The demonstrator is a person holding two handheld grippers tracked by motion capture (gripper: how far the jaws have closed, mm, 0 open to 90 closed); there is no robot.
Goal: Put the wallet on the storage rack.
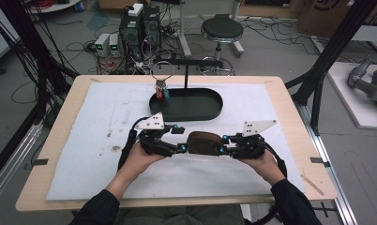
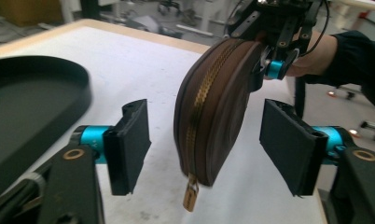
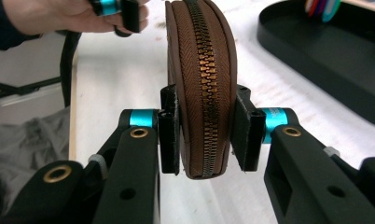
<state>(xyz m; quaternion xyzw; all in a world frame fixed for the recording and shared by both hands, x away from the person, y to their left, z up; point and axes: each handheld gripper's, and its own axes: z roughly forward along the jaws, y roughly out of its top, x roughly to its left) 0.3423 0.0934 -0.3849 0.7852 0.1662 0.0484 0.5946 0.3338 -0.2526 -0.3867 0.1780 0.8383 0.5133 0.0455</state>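
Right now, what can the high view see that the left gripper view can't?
High view alone: a stand with a ring rising from the black tray, the round stool, and both of the person's forearms.

Left gripper view alone: the gold zipper pull dangling below the brown pouch.

Both: the brown pouch, the black tray, and the right gripper pinching the pouch.

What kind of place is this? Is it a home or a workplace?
Most likely a robotics lab or workshop, not a home. Computer towers stand on the floor among loose cables, a grey robot arm lies on a platform at the right, and black frame posts surround the wooden table.
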